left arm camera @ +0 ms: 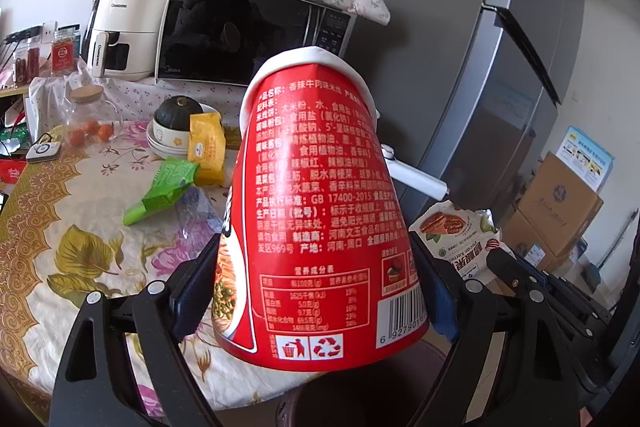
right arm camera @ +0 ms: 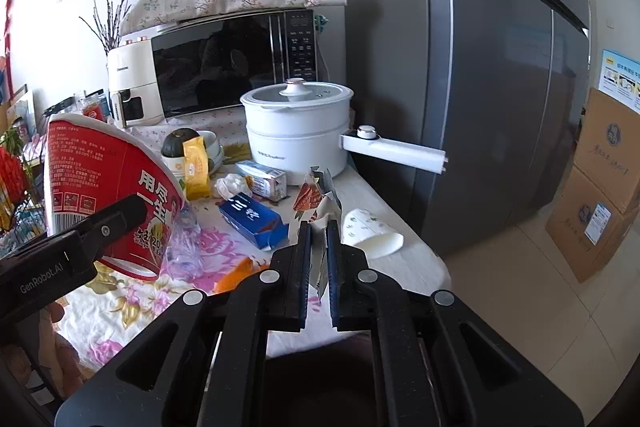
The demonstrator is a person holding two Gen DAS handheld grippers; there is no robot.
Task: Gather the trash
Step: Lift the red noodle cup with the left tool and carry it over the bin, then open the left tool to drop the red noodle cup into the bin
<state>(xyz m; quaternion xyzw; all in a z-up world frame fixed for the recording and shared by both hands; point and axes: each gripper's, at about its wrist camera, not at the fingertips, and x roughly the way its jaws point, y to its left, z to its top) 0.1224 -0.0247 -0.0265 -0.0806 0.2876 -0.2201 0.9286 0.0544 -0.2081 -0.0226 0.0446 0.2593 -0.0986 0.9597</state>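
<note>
My left gripper (left arm camera: 316, 255) is shut wide on a red instant-noodle cup (left arm camera: 316, 187), pads on its lower sides, white rim pointing away. In the right wrist view the same cup (right arm camera: 116, 187) hangs tilted over the table's near edge, one left finger (right arm camera: 120, 215) across it. My right gripper (right arm camera: 318, 227) is shut on a torn nut-snack wrapper (right arm camera: 320, 195), which sticks up between the pads. The wrapper (left arm camera: 452, 231) and right gripper (left arm camera: 504, 263) show right of the cup. A dark brown round rim (left arm camera: 360, 399) lies below the cup.
On the flowered tablecloth (right arm camera: 132, 307) lie a blue carton (right arm camera: 252, 219), a tipped paper cup (right arm camera: 372, 233), crumpled tissue (right arm camera: 230, 185), a clear plastic bag (right arm camera: 182, 239), a green wrapper (left arm camera: 164, 187) and a yellow packet (left arm camera: 206, 147). A white pot (right arm camera: 296, 135), microwave (right arm camera: 224, 67), grey fridge (right arm camera: 500, 87) and boxes (right arm camera: 600, 195) surround it.
</note>
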